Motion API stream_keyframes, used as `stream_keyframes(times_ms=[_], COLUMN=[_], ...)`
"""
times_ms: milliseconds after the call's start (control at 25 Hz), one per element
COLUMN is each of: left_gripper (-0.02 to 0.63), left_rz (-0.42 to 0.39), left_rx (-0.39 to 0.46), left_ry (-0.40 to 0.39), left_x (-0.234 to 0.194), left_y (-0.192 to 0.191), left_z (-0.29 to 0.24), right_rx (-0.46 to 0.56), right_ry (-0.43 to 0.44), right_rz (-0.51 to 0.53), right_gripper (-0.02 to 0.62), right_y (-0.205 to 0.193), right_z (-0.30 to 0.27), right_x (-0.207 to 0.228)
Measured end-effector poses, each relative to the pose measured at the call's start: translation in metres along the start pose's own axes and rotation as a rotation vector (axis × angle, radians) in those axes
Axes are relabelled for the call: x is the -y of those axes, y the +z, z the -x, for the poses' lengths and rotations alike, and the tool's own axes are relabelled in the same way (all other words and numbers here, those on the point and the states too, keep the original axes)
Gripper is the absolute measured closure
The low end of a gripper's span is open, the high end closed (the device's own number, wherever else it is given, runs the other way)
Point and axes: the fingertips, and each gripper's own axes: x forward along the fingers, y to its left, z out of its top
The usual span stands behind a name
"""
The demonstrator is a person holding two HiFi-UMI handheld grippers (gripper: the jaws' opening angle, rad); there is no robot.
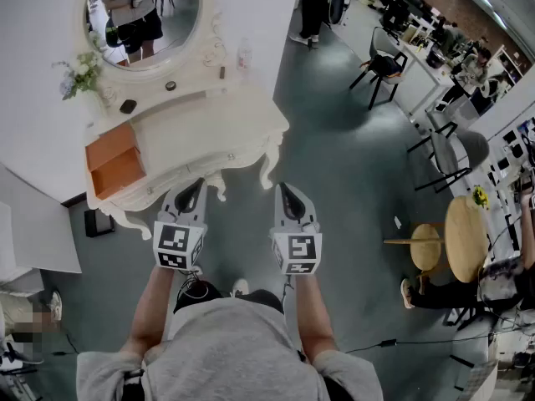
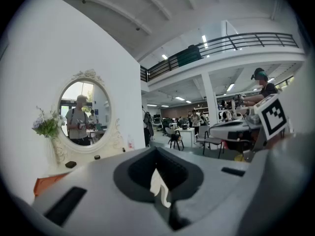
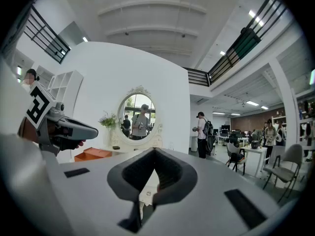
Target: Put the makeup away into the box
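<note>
Risk: left gripper and right gripper are both closed, empty, just short of vanity. Makeup, i.e. dark piece and round pot, sits far back under mirror, apart from orange box. Reaching in w/ jaws closed could knock pieces off.

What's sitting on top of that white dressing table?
An orange box at its left end, flowers, an oval mirror and small dark items. The box's contents can't be seen.
</note>
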Motion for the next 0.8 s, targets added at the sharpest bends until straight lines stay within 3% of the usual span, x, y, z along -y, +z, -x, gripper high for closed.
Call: stream_keyframes(times_ms=[440,800], left_gripper=[0.606,0.606], left_rz=[0.014,0.034], left_rx=[-0.004,-0.018], left_ry=[-0.005,0.0], left_x=[-0.001,-0.041], left_y=[-0.003,-0.012], left_z=[-0.021,-0.073], right_rx=[0.001,-0.015], right_ry=[-0.007,0.011], right_rz=[0.014,0.03], right_gripper=[0.588,0.588], right_y=[-0.003,-0.012], right_z=[-0.011,-0.076], right_x=[0.012,0.018])
